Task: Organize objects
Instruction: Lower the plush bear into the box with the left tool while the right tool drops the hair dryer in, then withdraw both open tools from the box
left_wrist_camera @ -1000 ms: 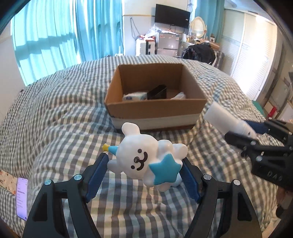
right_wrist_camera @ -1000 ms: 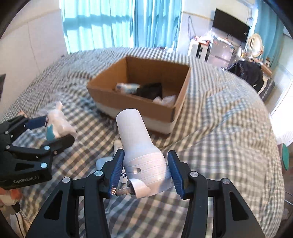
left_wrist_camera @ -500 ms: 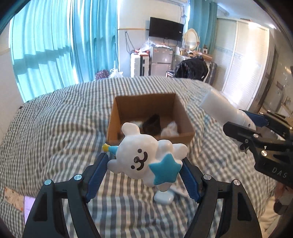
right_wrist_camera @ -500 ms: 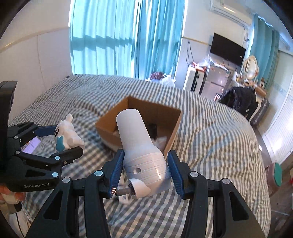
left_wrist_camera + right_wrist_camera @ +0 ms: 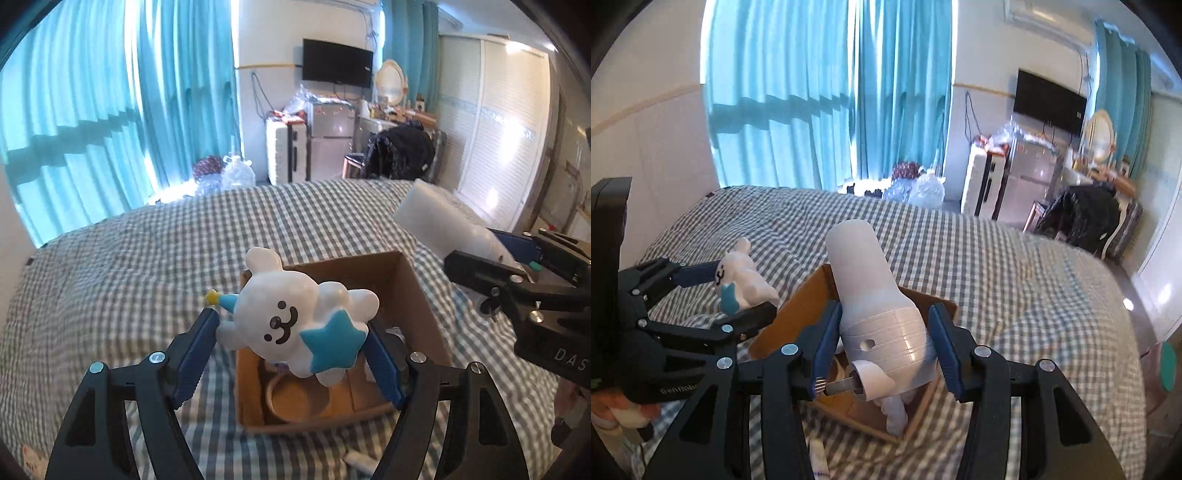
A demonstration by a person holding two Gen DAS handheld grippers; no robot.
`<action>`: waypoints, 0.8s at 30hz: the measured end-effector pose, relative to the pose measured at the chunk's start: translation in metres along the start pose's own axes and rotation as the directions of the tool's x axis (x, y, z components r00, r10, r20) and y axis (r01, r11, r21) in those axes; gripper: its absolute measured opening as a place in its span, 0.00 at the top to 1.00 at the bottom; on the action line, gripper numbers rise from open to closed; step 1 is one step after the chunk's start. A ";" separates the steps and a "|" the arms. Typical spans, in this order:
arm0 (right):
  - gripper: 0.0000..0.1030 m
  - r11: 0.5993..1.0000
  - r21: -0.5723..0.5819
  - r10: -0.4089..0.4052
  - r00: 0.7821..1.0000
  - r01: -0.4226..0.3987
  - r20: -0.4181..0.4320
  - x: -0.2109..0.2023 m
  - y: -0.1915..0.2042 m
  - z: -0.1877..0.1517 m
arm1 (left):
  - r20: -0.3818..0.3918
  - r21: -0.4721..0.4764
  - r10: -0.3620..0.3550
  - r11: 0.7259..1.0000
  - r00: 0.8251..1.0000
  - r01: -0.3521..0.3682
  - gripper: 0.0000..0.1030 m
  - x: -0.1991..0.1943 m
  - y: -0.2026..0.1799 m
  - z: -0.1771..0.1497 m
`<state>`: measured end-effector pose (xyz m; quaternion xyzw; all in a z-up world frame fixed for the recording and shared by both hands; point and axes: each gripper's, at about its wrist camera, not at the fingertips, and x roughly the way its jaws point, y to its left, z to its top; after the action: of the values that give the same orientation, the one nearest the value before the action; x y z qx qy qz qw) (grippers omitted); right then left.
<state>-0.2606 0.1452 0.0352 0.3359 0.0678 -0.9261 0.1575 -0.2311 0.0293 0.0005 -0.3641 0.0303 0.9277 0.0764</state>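
a: left tool [image 5: 291,332] status?
b: clamped on white bunny figurine with blue star [image 5: 295,321], above open brown cardboard box [image 5: 417,295] on checked bed [image 5: 147,266].
a: right tool [image 5: 886,343]?
b: gripping white plastic hair dryer [image 5: 875,302], over same box.

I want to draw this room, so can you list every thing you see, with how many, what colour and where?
bunny toy: one, white with blue star, held over the box
hair dryer: one, white, held over the box
cardboard box: one, brown, on the bed
bedspread: one, grey-white checked, covering the bed
curtains: blue, at the window
TV: one, black, on the far wall
left gripper: black, blue fingers, gripping the toy
right gripper: black, blue fingers, gripping the dryer
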 end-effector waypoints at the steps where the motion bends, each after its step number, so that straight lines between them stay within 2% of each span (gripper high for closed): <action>1: 0.53 1.000 0.004 0.003 1.000 -0.002 -0.012 0.012 -0.002 -0.001 | -0.007 0.006 -0.008 1.000 1.000 0.008 0.24 0.010 -0.001 0.000; 5: 0.53 1.000 -0.001 -0.004 0.998 0.004 -0.070 0.059 -0.010 -0.010 | -0.069 0.016 -0.064 0.998 0.996 0.066 0.24 0.057 -0.001 -0.003; 9: 0.53 0.999 0.035 -0.005 0.995 0.009 -0.102 0.097 -0.025 -0.016 | -0.125 0.046 -0.053 0.997 0.991 0.059 0.24 0.099 -0.005 -0.007; 12: 0.53 0.999 0.040 0.001 0.993 0.004 -0.122 0.113 -0.029 -0.024 | -0.151 0.033 -0.071 0.997 0.986 0.076 0.24 0.119 -0.005 -0.010; 16: 0.52 0.999 0.046 0.008 0.989 -0.002 -0.145 0.125 -0.031 -0.035 | -0.159 0.020 -0.069 0.997 0.985 0.073 0.24 0.132 -0.006 -0.015; 18: 0.52 0.996 0.076 0.049 0.987 -0.038 -0.151 0.127 -0.033 -0.038 | -0.160 0.017 -0.068 0.997 0.985 0.071 0.24 0.133 -0.008 -0.019; 21: 0.51 0.989 0.124 0.096 0.988 -0.081 -0.118 0.117 -0.039 -0.041 | -0.168 0.011 -0.093 0.995 0.981 0.096 0.21 0.125 -0.013 -0.024; 23: 0.37 0.986 0.146 0.099 0.991 -0.085 -0.093 0.102 -0.042 -0.038 | -0.164 0.004 -0.088 0.996 0.983 0.090 0.16 0.115 -0.013 -0.028; 24: 0.36 0.985 0.151 0.093 0.993 -0.081 -0.079 0.092 -0.043 -0.037 | -0.155 0.002 -0.075 0.997 0.985 0.076 0.11 0.106 -0.013 -0.030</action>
<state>-0.3196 0.1716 -0.0518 0.3886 -0.0089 -0.9056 0.1696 -0.2848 0.0517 -0.0936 -0.4356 0.0261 0.8930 0.1103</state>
